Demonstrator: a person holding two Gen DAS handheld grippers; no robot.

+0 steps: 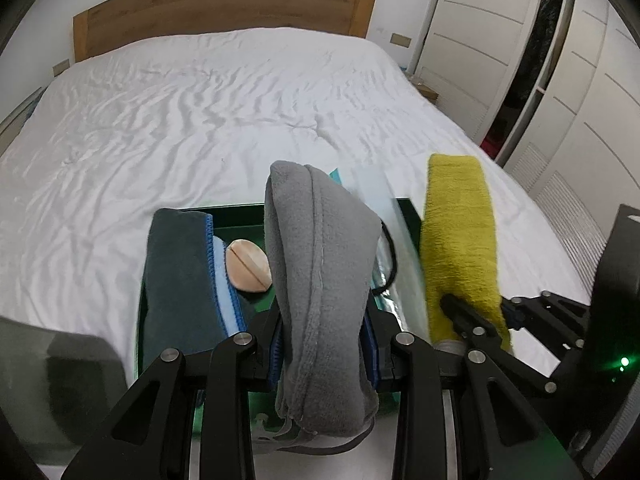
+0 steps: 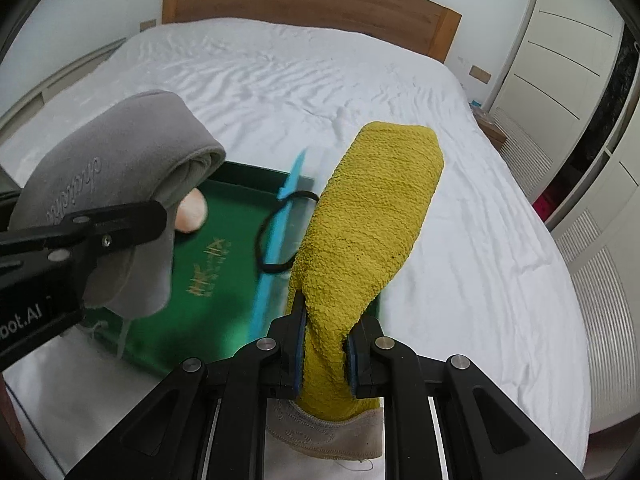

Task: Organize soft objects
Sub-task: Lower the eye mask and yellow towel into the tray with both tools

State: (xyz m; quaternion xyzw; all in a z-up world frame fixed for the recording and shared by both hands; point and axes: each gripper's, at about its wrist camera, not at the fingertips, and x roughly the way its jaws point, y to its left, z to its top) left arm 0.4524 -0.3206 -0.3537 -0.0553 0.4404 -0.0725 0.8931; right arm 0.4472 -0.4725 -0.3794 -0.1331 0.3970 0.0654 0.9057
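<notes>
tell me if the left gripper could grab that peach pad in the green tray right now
Probably not. The left gripper is shut on the grey cloth, which fills its jaws and hangs beside the peach pad. It would have to put the cloth down first.

My left claw [image 1: 324, 354], black with blue pads, carries a plain grey fleece cloth [image 1: 320, 264]; my right claw [image 2: 325, 354] a mustard-yellow terry cloth [image 2: 368, 216]. The tray [image 2: 224, 256] is green with gold lettering, the bed sheet [image 1: 200, 112] white.

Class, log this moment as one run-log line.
left hand-held gripper: shut on grey slipper | right hand-held gripper: shut on yellow slipper | both above green tray
</notes>
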